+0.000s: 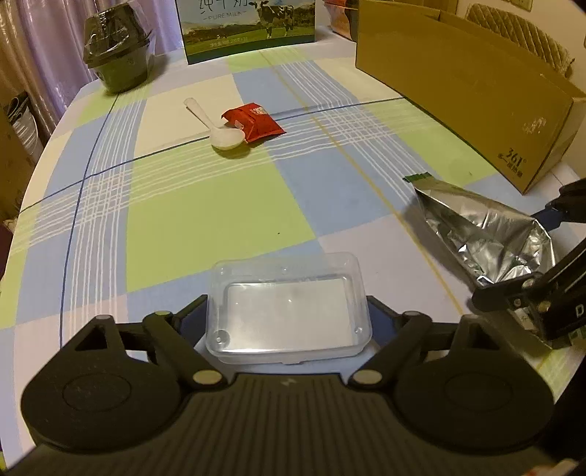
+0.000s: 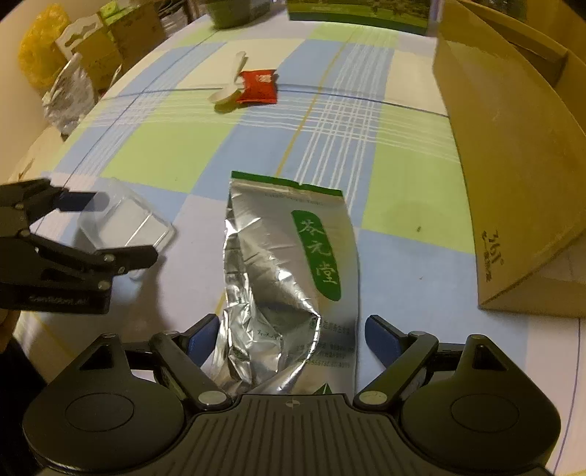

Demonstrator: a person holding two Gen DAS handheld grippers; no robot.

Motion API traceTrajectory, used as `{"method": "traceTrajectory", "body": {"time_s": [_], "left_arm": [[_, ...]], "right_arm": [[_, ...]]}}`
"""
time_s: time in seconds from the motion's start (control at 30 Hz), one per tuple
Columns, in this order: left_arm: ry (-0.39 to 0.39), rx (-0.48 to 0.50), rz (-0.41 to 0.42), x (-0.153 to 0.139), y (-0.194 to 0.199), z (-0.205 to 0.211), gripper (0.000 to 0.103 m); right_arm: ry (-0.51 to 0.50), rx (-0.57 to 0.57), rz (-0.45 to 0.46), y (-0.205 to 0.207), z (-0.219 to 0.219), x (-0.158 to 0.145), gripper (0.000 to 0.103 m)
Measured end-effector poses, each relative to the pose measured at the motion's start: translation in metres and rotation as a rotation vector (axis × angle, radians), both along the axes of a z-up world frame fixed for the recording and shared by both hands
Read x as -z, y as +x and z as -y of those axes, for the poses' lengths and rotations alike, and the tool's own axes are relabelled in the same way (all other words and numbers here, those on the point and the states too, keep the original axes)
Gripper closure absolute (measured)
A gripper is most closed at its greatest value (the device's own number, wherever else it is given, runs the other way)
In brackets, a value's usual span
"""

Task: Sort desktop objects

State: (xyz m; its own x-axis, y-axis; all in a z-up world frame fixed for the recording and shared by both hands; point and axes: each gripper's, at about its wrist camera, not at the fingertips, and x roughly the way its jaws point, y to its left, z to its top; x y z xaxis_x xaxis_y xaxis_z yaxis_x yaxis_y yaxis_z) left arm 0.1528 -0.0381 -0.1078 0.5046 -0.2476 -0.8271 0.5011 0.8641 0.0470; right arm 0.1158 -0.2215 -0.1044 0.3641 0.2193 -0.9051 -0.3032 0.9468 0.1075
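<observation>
A clear plastic box (image 1: 289,311) lies on the checked tablecloth (image 1: 183,219) between the fingers of my left gripper (image 1: 287,318). The jaws stand wide, with the pads close beside the box's short sides. The right wrist view shows the same box (image 2: 124,219) flat on the table with the left gripper (image 2: 117,227) straddling it. A silver foil tea bag (image 2: 289,274) with a green label lies between the spread fingers of my right gripper (image 2: 293,329), with a gap at its right edge. Further back, a white spoon (image 1: 219,128) touches a red sachet (image 1: 256,122).
A large open cardboard box (image 1: 468,91) lines the table's right side. A milk carton (image 1: 249,29) stands at the far edge. A dark wrapped bowl (image 1: 117,55) sits at the far left. Off the table's left edge are cartons and bags (image 2: 73,66).
</observation>
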Motion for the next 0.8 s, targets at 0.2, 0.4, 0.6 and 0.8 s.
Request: {"method": "traceTrajectory", "body": {"time_s": [0.2,0.4,0.6,0.8], "left_arm": [[-0.008,-0.012,-0.014,-0.001,0.002,0.002,0.020],[-0.005,-0.020,-0.019,-0.001,-0.002,0.003,0.020],[-0.006,-0.035,-0.026,-0.001,-0.008,0.000,0.020],[-0.018,-0.038,-0.028,-0.007,-0.015,0.000,0.020]], "right_arm": [[-0.052,-0.064,-0.002,-0.001,-0.011,0.001,0.022],[-0.094,-0.068,0.004,0.004,-0.015,0.000,0.031],[-0.117,-0.096,0.016,0.004,-0.016,-0.006,0.051],[-0.085,-0.060,0.023,-0.005,-0.005,-0.012,0.055]]}}
